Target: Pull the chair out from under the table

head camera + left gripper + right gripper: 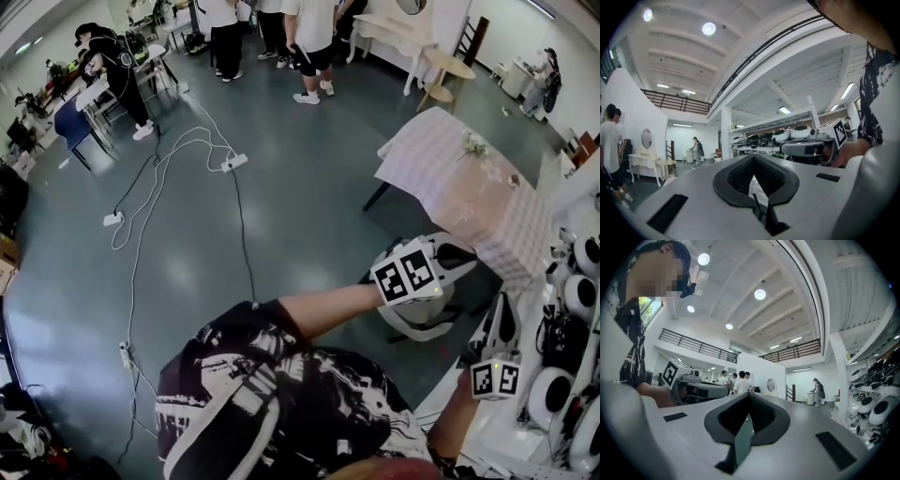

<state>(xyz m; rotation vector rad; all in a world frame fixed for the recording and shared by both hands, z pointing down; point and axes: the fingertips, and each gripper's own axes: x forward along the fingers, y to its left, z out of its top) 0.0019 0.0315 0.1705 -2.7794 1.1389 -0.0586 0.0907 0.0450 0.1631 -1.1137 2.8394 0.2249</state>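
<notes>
A person in a black and white shirt stands on a big grey floor and holds a tool in each hand. The left gripper reaches out level toward a table. The table has a pink and white checked cloth on it, and a small bunch of flowers sits on top. The chair is white. It stands right by the near edge of the table, just below the left gripper. I cannot tell if any of it is under the table, or if the gripper touches it. The right gripper is near the person's side, a little apart from the chair, close to some white round machines. In the left gripper view the two jaws are pressed together with nothing between them. In the right gripper view the jaws are pressed together too, and they hold nothing. White cables curl across the floor. Some people stand far away at the other end of the room.
</notes>
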